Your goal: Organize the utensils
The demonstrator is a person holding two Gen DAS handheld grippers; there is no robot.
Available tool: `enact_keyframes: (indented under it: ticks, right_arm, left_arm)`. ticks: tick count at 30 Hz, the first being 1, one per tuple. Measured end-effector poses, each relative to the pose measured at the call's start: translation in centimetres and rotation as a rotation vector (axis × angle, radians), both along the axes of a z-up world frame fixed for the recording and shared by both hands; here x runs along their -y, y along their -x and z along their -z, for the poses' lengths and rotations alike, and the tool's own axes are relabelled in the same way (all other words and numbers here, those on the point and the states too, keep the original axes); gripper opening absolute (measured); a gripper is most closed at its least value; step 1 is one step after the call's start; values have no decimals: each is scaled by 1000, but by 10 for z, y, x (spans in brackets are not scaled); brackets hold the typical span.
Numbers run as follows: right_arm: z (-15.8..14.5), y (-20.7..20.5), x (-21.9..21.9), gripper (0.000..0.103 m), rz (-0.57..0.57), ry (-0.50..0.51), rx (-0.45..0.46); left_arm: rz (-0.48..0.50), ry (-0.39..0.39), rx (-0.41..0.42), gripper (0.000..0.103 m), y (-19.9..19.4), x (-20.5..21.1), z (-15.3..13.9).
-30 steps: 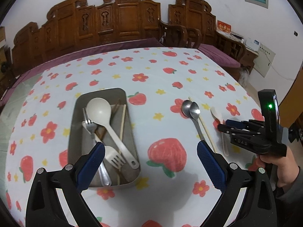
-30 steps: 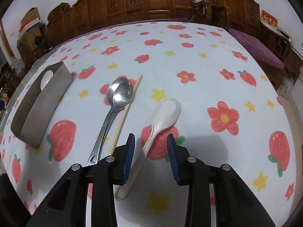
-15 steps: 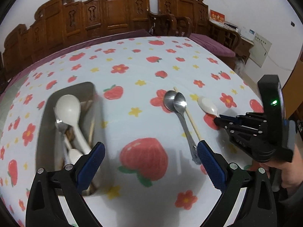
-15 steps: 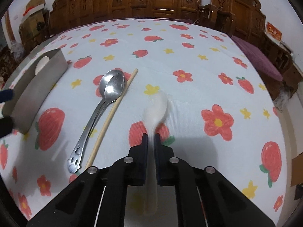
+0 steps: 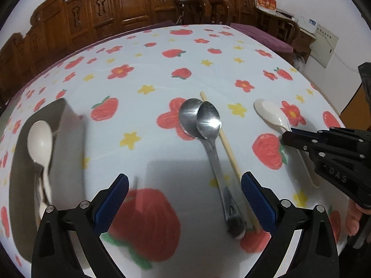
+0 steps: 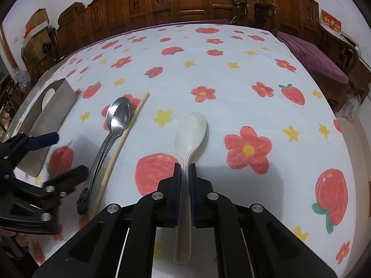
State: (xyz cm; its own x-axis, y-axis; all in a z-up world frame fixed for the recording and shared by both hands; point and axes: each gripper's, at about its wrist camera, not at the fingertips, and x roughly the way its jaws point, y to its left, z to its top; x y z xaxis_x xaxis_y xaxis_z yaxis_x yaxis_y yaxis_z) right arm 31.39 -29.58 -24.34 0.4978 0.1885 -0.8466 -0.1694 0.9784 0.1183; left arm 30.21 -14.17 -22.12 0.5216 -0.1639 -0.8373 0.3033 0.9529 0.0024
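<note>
My right gripper (image 6: 184, 169) is shut on the handle of a white spoon (image 6: 191, 132) that lies on the tablecloth; both also show in the left wrist view, the gripper (image 5: 286, 136) at the right and the spoon (image 5: 269, 113) under its tip. My left gripper (image 5: 184, 199) is open and empty above the cloth, and it shows at the left of the right wrist view (image 6: 55, 155). Two stacked metal spoons (image 5: 204, 120) and one wooden chopstick (image 5: 228, 150) lie between the grippers. A metal tray (image 5: 69, 125) at the left holds a white spoon (image 5: 39, 139) and other utensils.
The table wears a white cloth with strawberries and flowers (image 6: 245, 148). Carved wooden chairs (image 6: 185, 2) line the far edge. The tray's steel wall (image 6: 53, 115) stands at the left of the right wrist view. A purple cushioned seat (image 6: 310, 55) sits past the table's right side.
My right gripper has closed on the white spoon's handle. My left gripper has swung right, away from the tray and toward the metal spoons, still open.
</note>
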Motion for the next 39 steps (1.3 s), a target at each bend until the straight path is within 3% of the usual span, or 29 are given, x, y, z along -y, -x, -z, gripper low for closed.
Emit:
enact_keyframes:
  ticks: [5,9,11,14,20,27,39]
  right_arm:
    - [1,0,-3,8,-11,-8,-6]
    - [1,-1,-6,8,-19,-17,-8]
    - [2,-1,-7,8,-25,-18,-8]
    - [1,-1,-9,8,-29,-21,-7]
    - [1,0,-12,8,-32,-21,-5]
    - [1,0,-13,8,-38,-24,-3]
    - [2,0,-15,8,-47,-29,-5]
  left_arm:
    - [12,11,-29,60,-6,7,8]
    - [22,27,-24,48,-4,8,9]
    - [31,44,-26,31,-4,8,8]
    - [32,54,-38,17,-4,7,7]
    - [20,59,-45,7,-6,-1,5]
    - [30,73,-40,6,-8,-4,1]
    - [17,-15,-41,6,-24,-8,5]
